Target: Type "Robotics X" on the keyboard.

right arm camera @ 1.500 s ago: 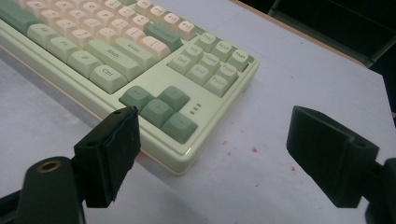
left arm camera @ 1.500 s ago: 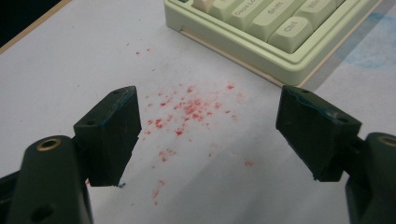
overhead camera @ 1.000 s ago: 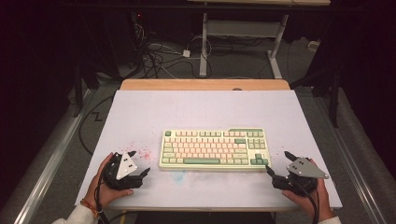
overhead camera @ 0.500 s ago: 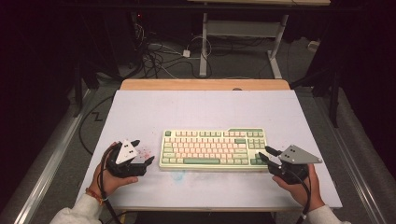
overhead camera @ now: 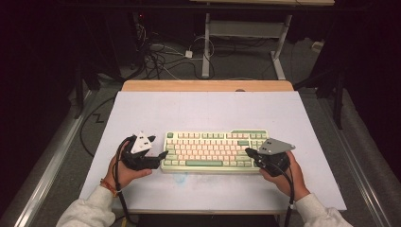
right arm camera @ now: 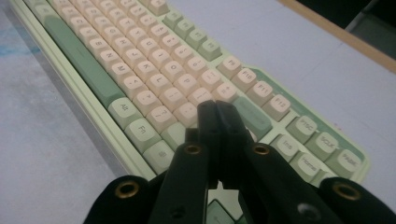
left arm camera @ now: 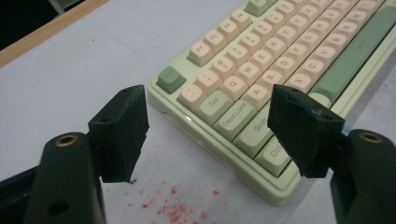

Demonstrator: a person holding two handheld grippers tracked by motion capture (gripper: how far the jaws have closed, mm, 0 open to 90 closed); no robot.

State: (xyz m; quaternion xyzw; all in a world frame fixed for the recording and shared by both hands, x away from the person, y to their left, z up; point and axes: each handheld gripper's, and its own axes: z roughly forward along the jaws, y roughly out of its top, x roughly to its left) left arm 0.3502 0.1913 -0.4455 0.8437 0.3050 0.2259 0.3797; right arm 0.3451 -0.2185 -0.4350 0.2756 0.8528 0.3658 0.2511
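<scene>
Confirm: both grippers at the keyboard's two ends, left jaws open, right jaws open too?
Not quite. The right gripper is shut: the right gripper view shows its jaws pressed together, nothing between them, over the right end of the keyboard. They have just been closing. The rest stands: the left gripper is open at the keyboard's left end.

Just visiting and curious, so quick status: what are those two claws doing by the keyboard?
Left gripper open at the keyboard's left end. Right gripper just closed, shut empty over the right-hand keys. Nothing in the way.
</scene>
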